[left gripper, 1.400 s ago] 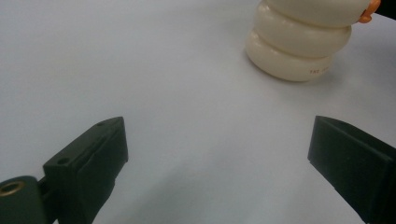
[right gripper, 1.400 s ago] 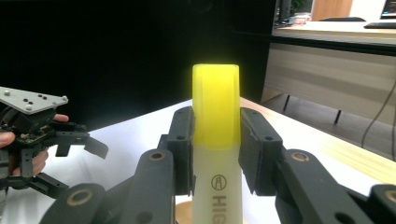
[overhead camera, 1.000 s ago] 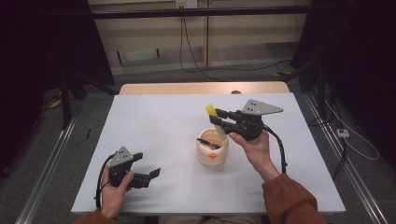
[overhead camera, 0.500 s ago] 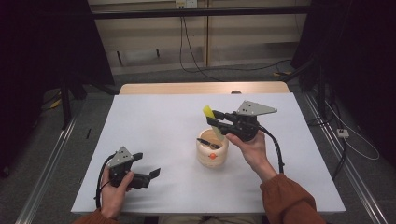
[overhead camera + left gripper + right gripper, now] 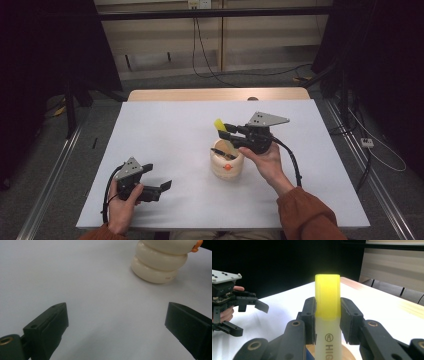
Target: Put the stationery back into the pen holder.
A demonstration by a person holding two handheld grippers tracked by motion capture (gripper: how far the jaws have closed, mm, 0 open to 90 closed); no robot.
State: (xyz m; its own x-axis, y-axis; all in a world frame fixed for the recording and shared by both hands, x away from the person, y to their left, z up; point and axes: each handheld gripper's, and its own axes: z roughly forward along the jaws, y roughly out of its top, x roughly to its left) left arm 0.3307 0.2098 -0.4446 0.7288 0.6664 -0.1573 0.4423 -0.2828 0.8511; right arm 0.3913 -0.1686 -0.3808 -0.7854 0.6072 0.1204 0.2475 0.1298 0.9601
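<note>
Your right tool (image 5: pixel 226 131) grips a highlighter (image 5: pixel 327 315), its pads pressed on both sides just below the yellow cap, directly above the cream ribbed pot (image 5: pixel 226 163), which has a dark pen inside. Your left tool (image 5: pixel 156 182) rests low on the table (image 5: pixel 165 135), well apart from the pot, its jaws wide open with nothing between them. The table is white and matte, with a wooden strip along its far edge. Beyond it lie grey floor, trailing cables, pale wall panels and dark curtains at both sides. The highlighter's barrel reads "HIG", the rest hidden.
</note>
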